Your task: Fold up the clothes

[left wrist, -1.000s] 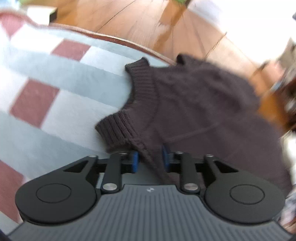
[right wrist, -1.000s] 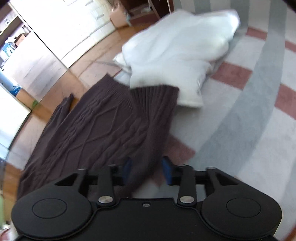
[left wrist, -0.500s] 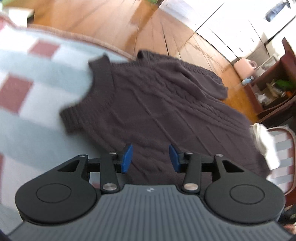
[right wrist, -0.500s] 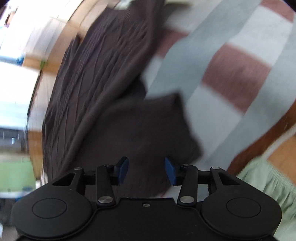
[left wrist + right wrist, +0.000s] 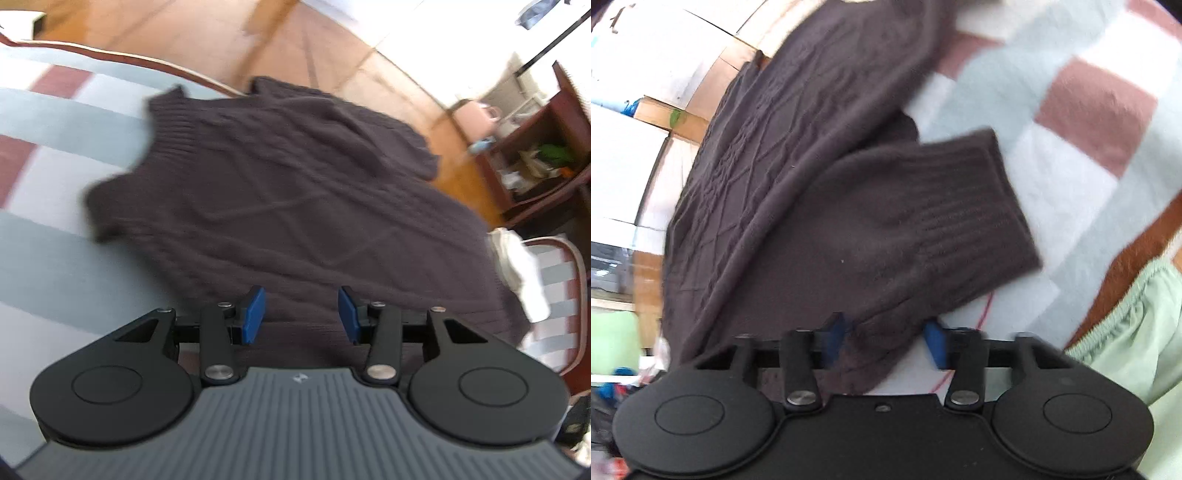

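Observation:
A dark brown cable-knit sweater (image 5: 295, 192) lies spread on a checked blanket (image 5: 55, 266) of grey-blue, white and red squares. Its ribbed collar (image 5: 166, 125) points to the upper left in the left wrist view. My left gripper (image 5: 301, 314) hovers open over the sweater's body, and nothing is pinched between its blue pads. In the right wrist view the sweater's sleeve (image 5: 905, 236) lies bent across the blanket (image 5: 1071, 184), ribbed cuff (image 5: 982, 199) to the right. My right gripper (image 5: 886, 341) is closing with the sleeve's near part between the jaws. The right pad (image 5: 934, 345) still stands clear of the fabric.
A white cloth pile (image 5: 521, 266) lies past the sweater's right edge. Beyond the blanket there are a wooden floor (image 5: 332, 48) and a dark wooden shelf unit (image 5: 546, 147). A pale green garment (image 5: 1126, 339) lies at the right by my right gripper. Boxes (image 5: 657, 114) stand at the left.
My left gripper let go of the fabric near the collar, opened wider and drew back over the sweater's body. My right gripper swung away from the white pile and came in over the bent sleeve.

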`<state>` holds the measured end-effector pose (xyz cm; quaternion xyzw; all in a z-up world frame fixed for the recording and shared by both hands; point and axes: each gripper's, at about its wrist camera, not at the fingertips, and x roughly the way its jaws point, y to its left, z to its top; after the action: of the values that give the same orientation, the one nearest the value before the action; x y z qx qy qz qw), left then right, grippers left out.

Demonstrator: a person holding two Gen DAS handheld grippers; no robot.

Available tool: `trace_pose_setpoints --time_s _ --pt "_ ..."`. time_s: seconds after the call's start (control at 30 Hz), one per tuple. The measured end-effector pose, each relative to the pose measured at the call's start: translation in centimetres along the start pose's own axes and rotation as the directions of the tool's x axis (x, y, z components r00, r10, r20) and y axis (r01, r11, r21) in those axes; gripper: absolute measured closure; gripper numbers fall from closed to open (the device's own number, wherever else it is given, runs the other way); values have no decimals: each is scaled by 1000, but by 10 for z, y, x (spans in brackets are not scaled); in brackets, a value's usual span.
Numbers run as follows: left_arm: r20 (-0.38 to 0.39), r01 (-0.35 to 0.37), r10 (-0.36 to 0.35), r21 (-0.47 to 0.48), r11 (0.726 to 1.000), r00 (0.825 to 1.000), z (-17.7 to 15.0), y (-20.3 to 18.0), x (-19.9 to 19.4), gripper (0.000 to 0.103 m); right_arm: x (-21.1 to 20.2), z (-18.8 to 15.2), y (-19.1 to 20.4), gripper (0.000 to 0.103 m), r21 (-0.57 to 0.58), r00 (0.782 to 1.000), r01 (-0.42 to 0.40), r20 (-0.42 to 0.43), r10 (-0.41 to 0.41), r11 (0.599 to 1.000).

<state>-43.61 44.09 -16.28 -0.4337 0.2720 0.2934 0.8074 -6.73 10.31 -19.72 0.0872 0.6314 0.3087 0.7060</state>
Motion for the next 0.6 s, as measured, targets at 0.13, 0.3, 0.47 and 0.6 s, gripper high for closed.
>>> trace_pose_setpoints --time_s 0.13,0.3,0.47,0.6 --pt "17 40 -43 148 988 999 -9 -32 2 60 -20 -8 30 84 -137 993 -57 94 71 989" --pt "-31 81 -76 211 974 997 -18 -52 18 46 -74 -4 96 84 -314 924 -275 176 341 909" --pt "-34 166 -163 299 940 986 -26 -73 15 46 -113 -1 158 85 -478 833 -348 238 500 806" --pt "-56 317 -320 377 870 946 -33 -88 2 44 -124 8 184 85 -523 775 -395 251 580 755"
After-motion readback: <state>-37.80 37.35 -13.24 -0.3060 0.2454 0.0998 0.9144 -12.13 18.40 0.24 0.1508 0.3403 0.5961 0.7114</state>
